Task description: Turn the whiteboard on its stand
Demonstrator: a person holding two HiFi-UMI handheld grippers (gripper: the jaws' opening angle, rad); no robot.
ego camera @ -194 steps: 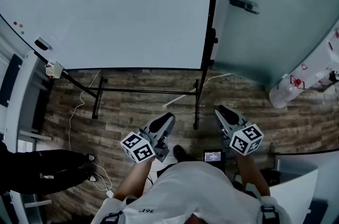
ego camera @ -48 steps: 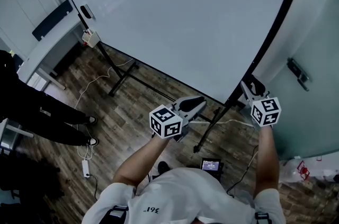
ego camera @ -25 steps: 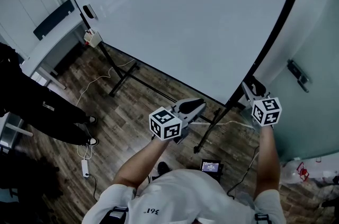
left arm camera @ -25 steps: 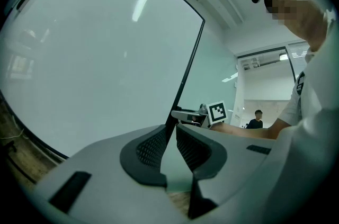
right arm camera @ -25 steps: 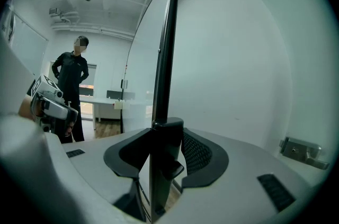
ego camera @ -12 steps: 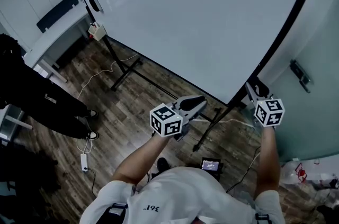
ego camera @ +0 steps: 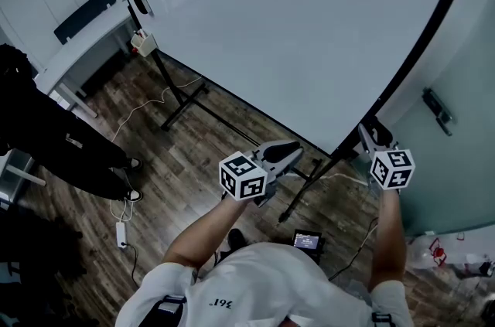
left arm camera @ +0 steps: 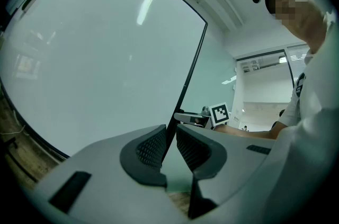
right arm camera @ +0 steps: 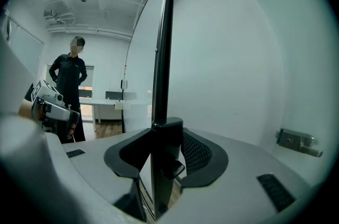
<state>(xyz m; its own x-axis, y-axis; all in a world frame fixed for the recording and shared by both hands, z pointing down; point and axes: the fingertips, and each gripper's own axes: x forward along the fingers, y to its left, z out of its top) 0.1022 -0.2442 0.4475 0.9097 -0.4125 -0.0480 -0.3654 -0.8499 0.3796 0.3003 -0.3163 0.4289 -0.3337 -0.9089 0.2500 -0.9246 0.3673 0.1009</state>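
Now right claw (ego camera: pixel 370 134) clamps the whiteboard (ego camera: pixel 294 16) by its black edge; left claw (ego camera: pixel 290 151) hangs slightly open, empty, above wood floor (ego camera: pixel 193 163).

The whiteboard (ego camera: pixel 294 24) runs off the head view's top edge, and the bystander (ego camera: pixel 54 140) is cut at the left.

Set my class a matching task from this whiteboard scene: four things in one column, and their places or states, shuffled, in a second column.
Things
1. right gripper
2. left gripper
3. door handle
4. power strip

Places or states
A. lying on the wooden floor
B. closed on the black edge of the whiteboard
C. jaws apart, nothing between them
D. fixed to the pale panel right of the board

Pairs: 1-B, 2-C, 3-D, 4-A
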